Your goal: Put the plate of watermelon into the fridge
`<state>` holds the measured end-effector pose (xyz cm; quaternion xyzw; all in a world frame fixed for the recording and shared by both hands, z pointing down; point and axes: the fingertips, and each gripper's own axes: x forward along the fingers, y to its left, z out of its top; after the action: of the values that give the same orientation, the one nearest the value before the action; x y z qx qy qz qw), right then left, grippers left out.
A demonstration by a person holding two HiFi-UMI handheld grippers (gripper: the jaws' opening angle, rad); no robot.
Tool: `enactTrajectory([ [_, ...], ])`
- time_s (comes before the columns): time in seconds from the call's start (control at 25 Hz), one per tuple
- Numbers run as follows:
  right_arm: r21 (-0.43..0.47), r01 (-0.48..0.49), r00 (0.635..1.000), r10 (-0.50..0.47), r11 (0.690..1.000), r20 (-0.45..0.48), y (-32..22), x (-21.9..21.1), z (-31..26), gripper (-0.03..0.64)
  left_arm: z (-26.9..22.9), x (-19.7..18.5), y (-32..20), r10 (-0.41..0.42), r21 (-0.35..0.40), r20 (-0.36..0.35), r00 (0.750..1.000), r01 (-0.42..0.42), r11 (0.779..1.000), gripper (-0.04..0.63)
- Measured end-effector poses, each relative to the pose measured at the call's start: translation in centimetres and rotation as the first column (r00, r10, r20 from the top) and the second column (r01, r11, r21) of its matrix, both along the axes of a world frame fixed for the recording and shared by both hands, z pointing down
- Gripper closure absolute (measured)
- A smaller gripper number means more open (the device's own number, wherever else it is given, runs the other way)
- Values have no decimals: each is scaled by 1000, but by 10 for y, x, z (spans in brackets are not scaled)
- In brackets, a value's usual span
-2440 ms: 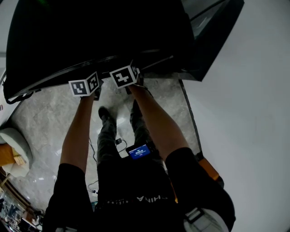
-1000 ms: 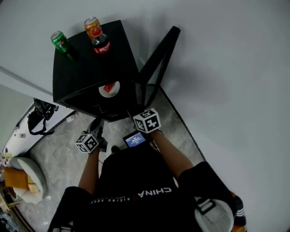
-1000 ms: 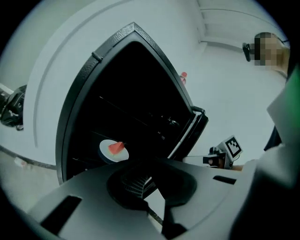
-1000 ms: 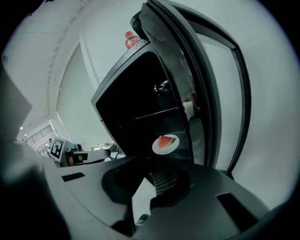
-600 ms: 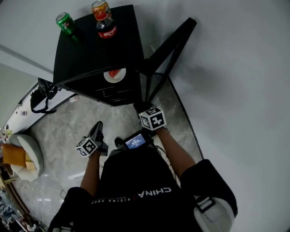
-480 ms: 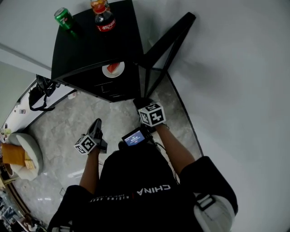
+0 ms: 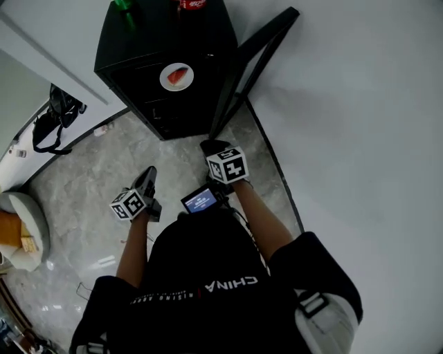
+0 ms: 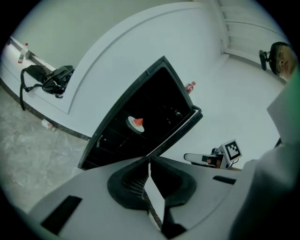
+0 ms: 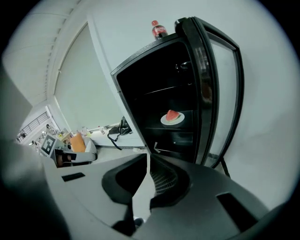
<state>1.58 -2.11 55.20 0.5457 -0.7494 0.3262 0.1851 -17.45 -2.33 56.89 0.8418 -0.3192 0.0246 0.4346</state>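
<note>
Inside the fridge (image 7: pixel 149 41) the plate of watermelon (image 7: pixel 176 76) sits shelved (door (image 7: pixel 252 62) still open), with left gripper (image 7: pixel 149 178) and right gripper (image 7: pixel 212 147) jaws closed, empty.

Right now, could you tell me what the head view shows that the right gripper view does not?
Only the head view: the green can on the fridge top and the lit screen at the person's waist. Only the right gripper view: the right gripper with its jaws together, empty. Both: the plate of watermelon inside the open fridge, the cola bottle and the black bag.
</note>
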Motion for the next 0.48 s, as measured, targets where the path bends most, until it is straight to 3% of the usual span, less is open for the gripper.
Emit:
enactTrajectory([
  [0.16, -29, 4, 999, -5, 1000, -50, 42, -34, 9, 586, 11, -36, 36, 30, -1, 66, 997, -30, 1000, 572],
  [0.32, -61, -31, 991, 22, 998, -133, 82, -59, 18, 589, 7, -48, 73, 137, 66, 138, 981, -148, 987, 572],
  [0.48, -104, -104, 986, 88, 989, -145, 141, -71, 24, 589, 20, -51, 122, 210, 48, 153, 966, -220, 974, 572],
])
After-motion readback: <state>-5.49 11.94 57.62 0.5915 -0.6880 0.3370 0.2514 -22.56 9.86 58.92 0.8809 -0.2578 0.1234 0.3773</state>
